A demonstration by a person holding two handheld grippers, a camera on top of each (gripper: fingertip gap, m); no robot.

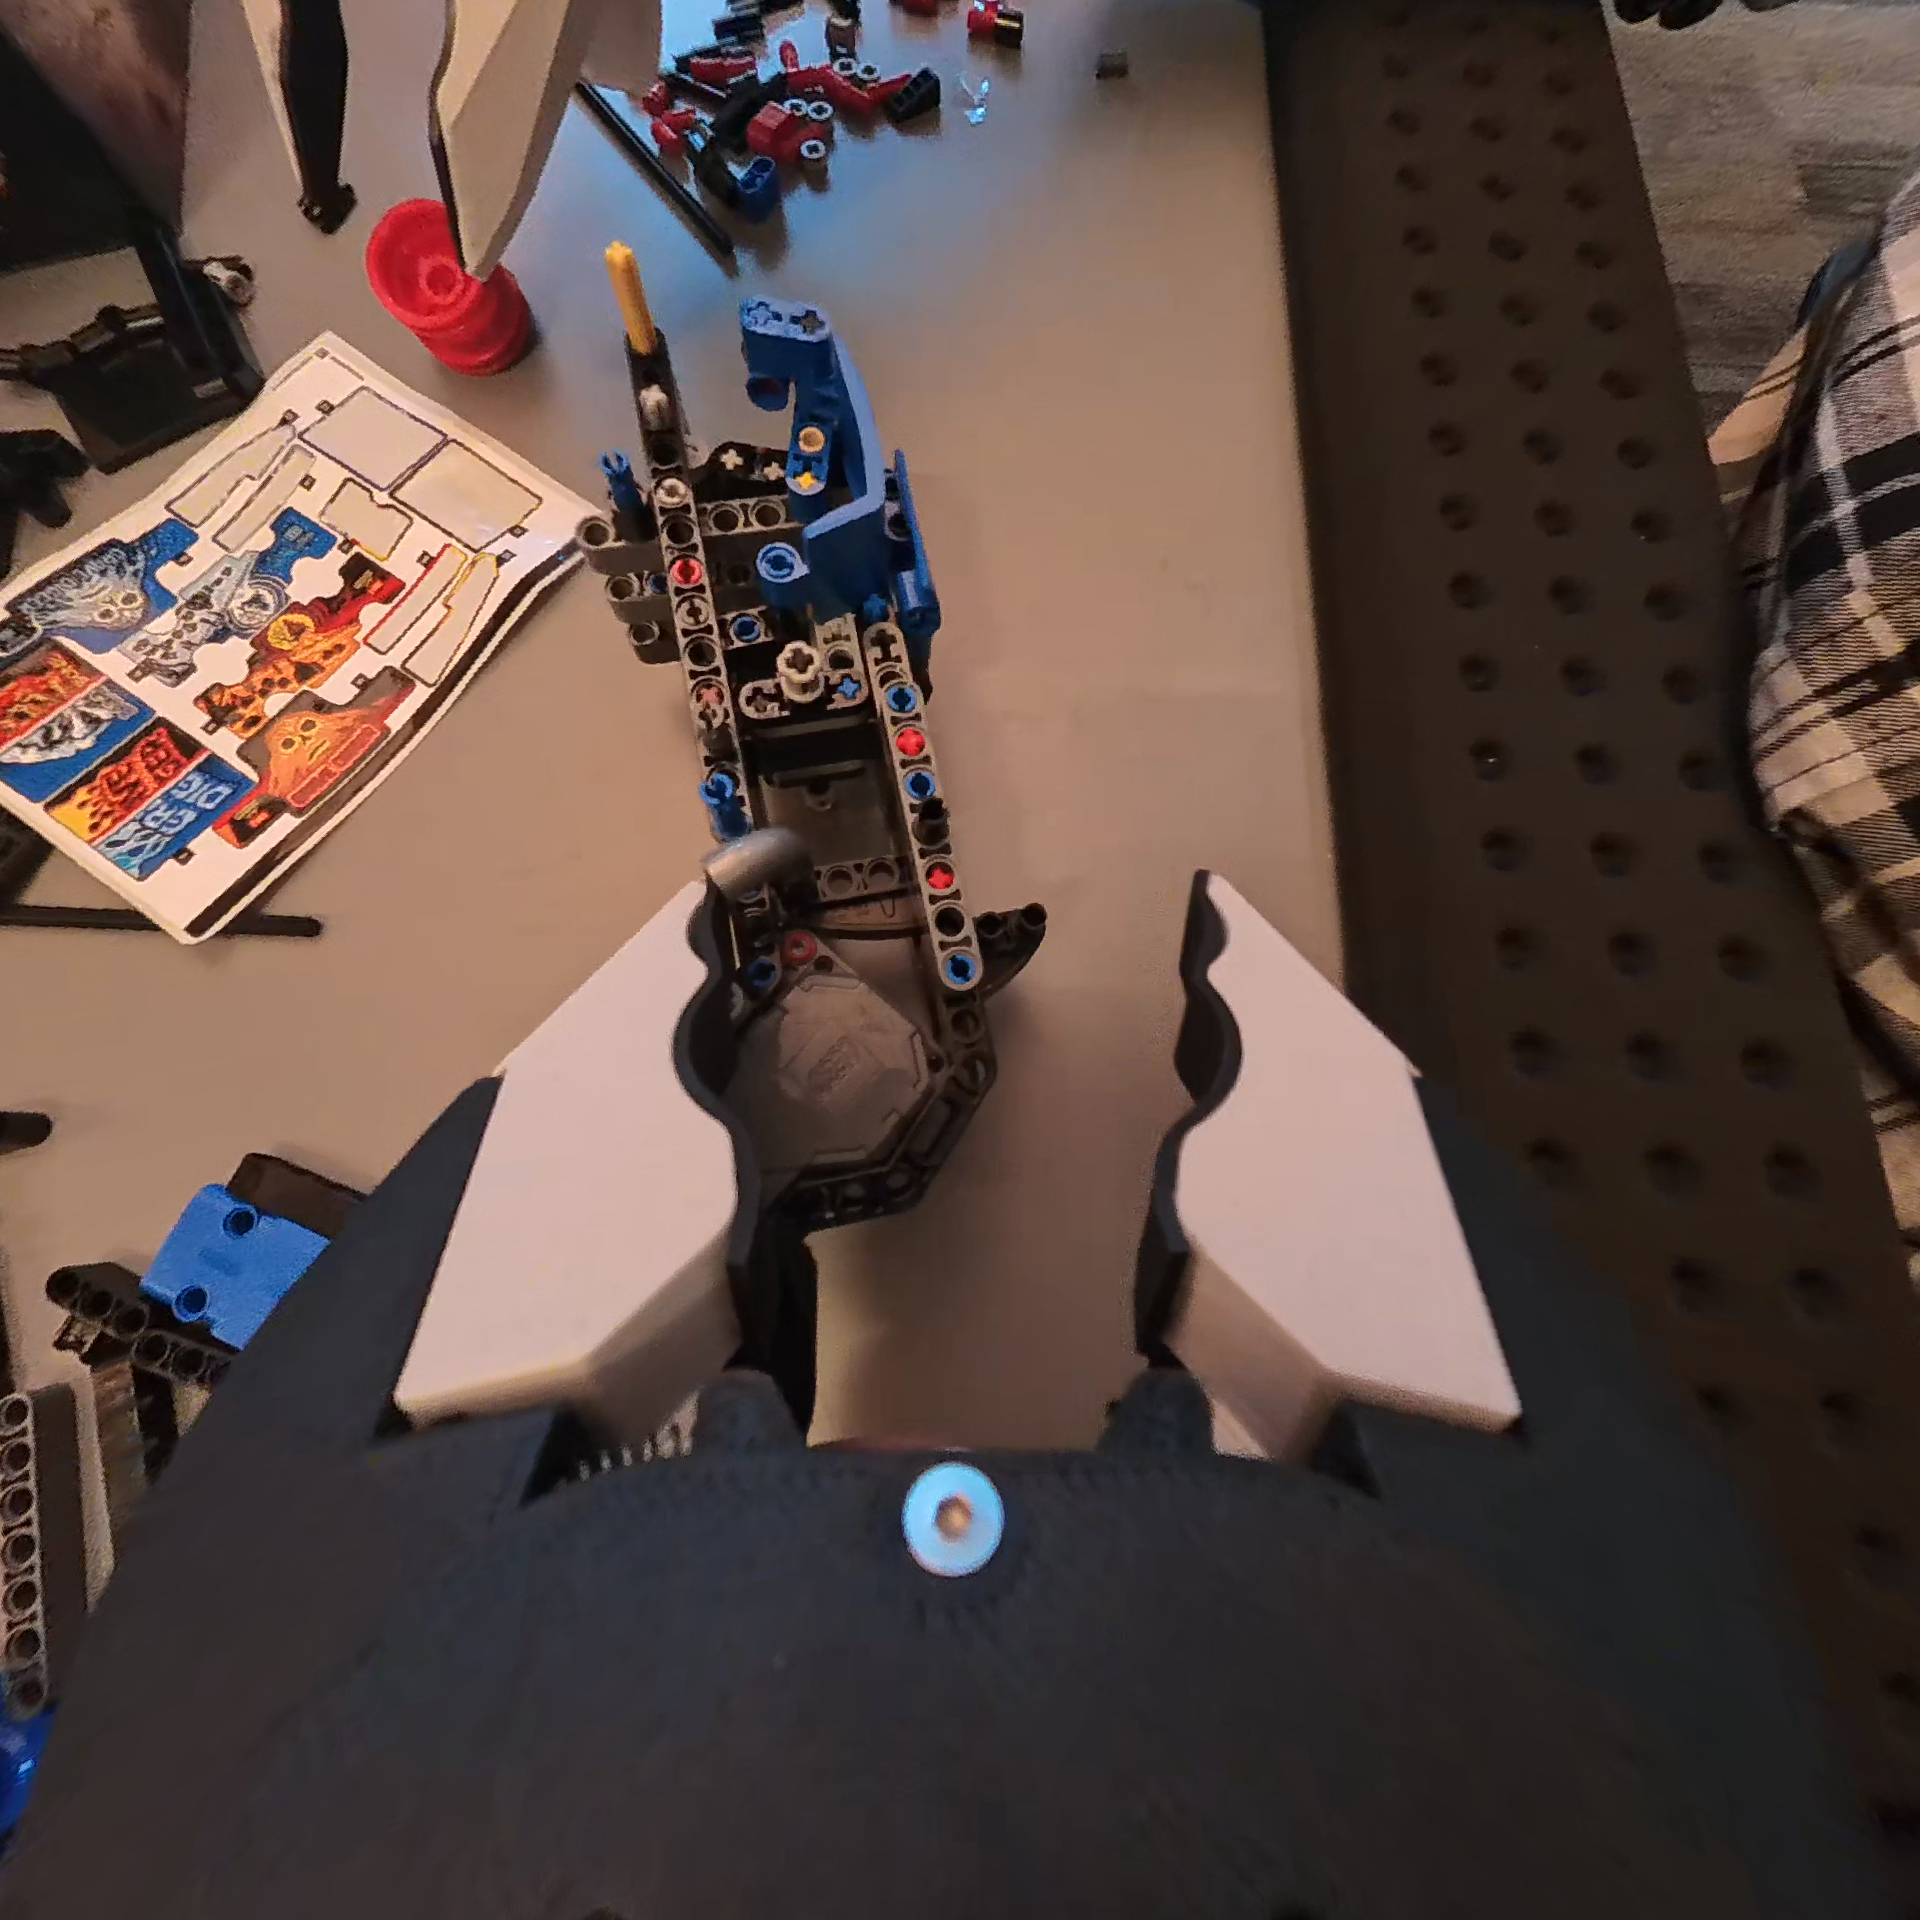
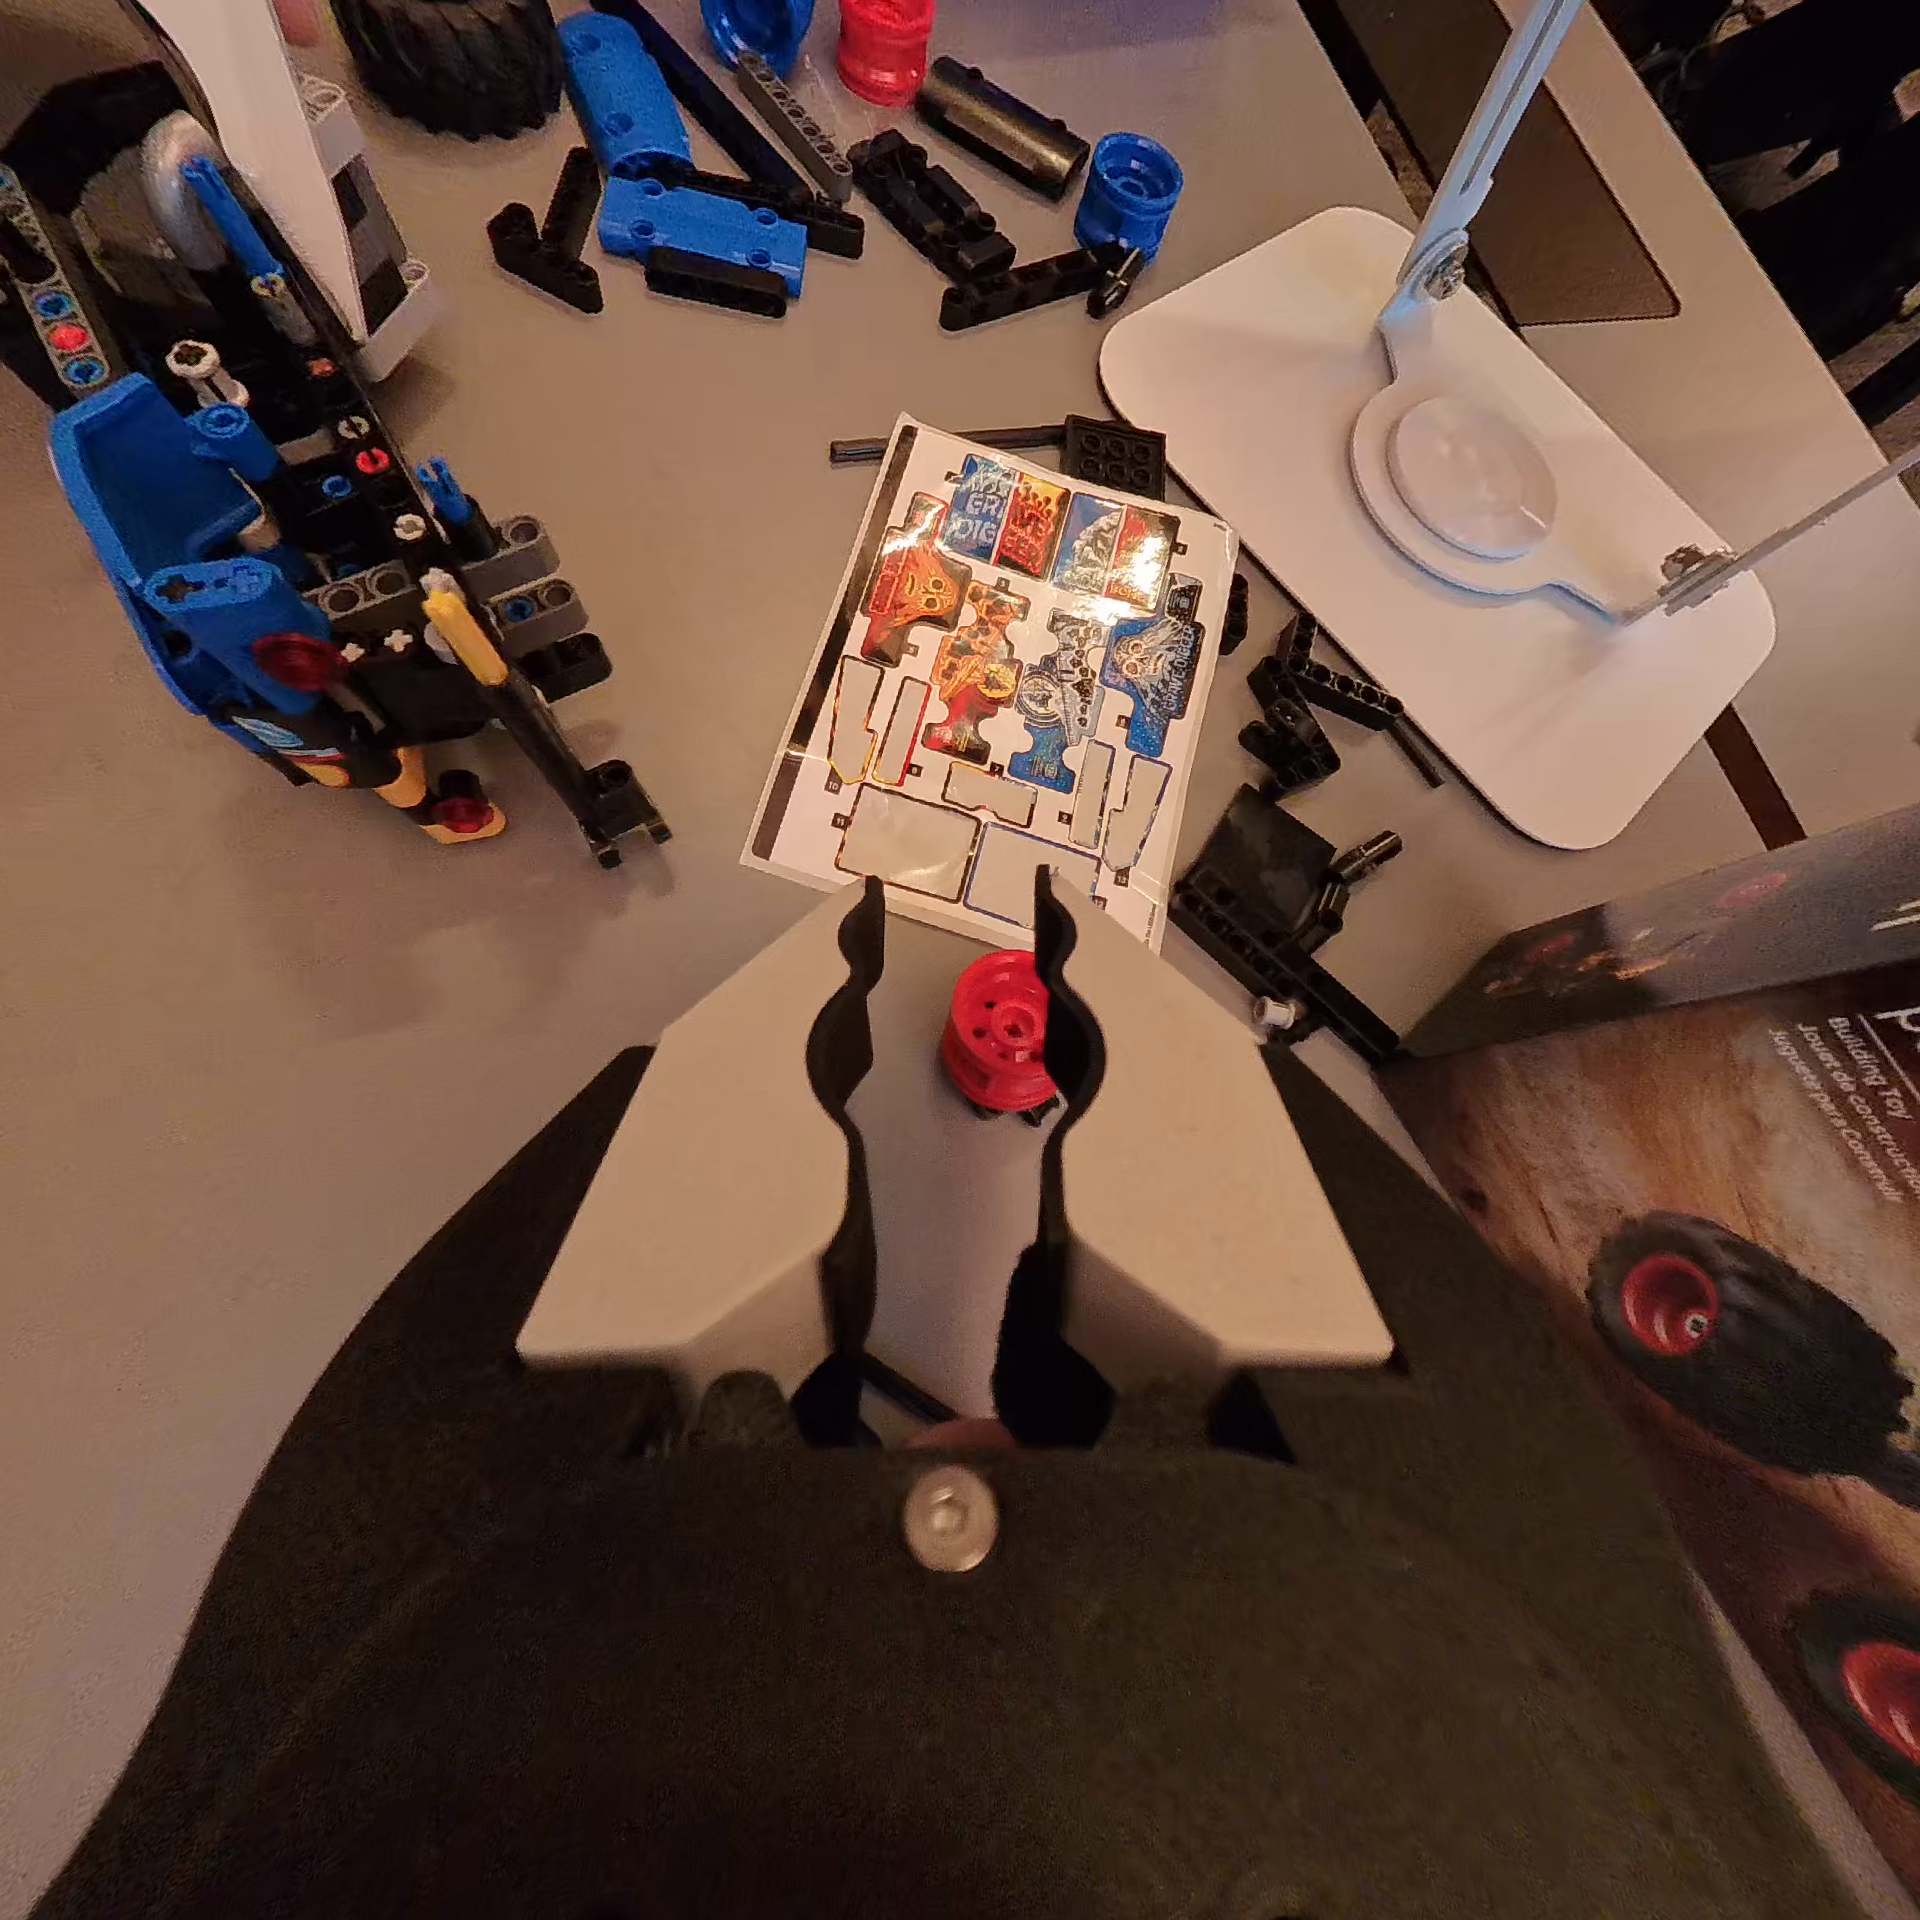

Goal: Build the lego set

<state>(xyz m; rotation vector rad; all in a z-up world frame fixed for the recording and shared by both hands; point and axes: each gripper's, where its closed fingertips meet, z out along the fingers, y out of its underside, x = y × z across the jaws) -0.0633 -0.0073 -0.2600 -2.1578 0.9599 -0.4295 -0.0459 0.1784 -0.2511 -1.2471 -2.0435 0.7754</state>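
Observation:
The half-built black, grey and blue Lego chassis point(image 1: 810, 727) lies on the grey table. My left gripper point(image 1: 956, 914) is open and straddles its near end. The left finger point(image 1: 623, 1091) lies against the chassis side and the right finger stands apart from it. My right gripper point(image 2: 958, 888) is open around a red wheel hub point(image 2: 992, 1029) standing on the table. The hub sits close to the right finger, with a gap to the left one. The hub point(image 1: 447, 291) and a white finger over it show far left in the left wrist view. The chassis point(image 2: 260, 540) shows at the left of the right wrist view.
A sticker sheet point(image 2: 997, 686) lies ahead of the right gripper and also shows in the left wrist view point(image 1: 260, 644). Loose black, blue and red parts point(image 2: 779, 208) lie beyond. A white stand base point(image 2: 1455, 499) and the set's box point(image 2: 1662, 1247) are at the right. A dark perforated board point(image 1: 1558, 623) borders the table. The red wheel hub point(image 2: 992, 1029) is closer to my right gripper, around 4 cm from its tips; the left tips are 20 cm off.

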